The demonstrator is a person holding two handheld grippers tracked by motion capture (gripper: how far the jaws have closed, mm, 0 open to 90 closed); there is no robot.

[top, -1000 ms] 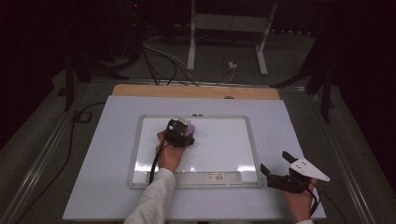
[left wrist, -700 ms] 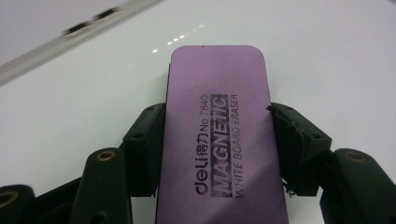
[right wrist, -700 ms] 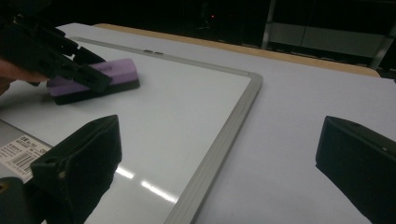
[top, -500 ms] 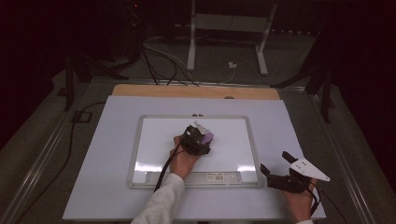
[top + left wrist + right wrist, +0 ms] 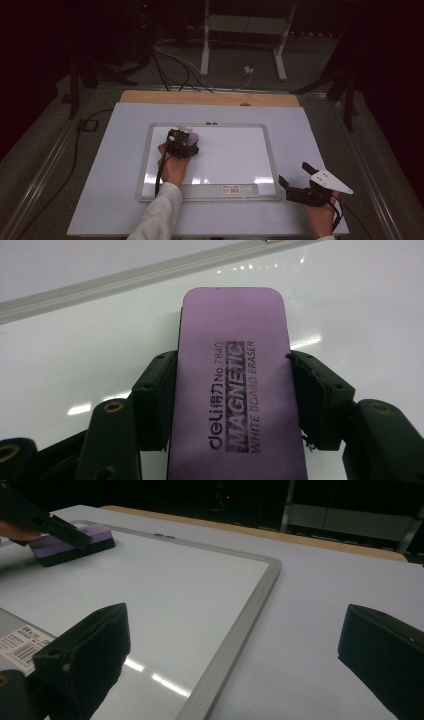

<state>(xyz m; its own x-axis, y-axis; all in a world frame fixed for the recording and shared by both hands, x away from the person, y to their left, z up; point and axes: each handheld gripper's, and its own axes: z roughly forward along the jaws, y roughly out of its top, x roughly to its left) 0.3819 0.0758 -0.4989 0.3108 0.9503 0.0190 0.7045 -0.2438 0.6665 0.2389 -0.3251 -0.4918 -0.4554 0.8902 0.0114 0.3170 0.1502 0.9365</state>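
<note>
A black cable point(image 5: 159, 176) trails along the person's left forearm, whose pale sleeve point(image 5: 156, 216) comes in from the near edge of the high view. Ahead of it the left hand point(image 5: 173, 165) holds the left gripper point(image 5: 183, 141) over the far left part of a rectangular white whiteboard with a grey frame point(image 5: 141, 160), which lies flat on a large white table top point(image 5: 100, 165). In the left gripper view the two black jaws are clamped on the long sides of a flat purple magnetic whiteboard eraser with black printed lettering point(image 5: 235, 385); the eraser lies on the glossy white surface, near the board's far frame edge point(image 5: 125, 280). The right gripper view shows the same eraser point(image 5: 70, 542) resting flat on the board at far left, with a black felt underside.

Further right, a small barcode label point(image 5: 241, 189) sits on the near frame of the whiteboard. A strip of light wooden board point(image 5: 210, 98) shows along the table's far edge.

At the near right corner of the table, the right hand point(image 5: 320, 217) holds the right gripper point(image 5: 294, 176), with its grey three-cornered plate point(image 5: 330, 181) on top, just beside the whiteboard's near right corner. Its jaws stand wide apart, holding nothing, and look out over the board's right frame edge point(image 5: 240, 630).
</note>
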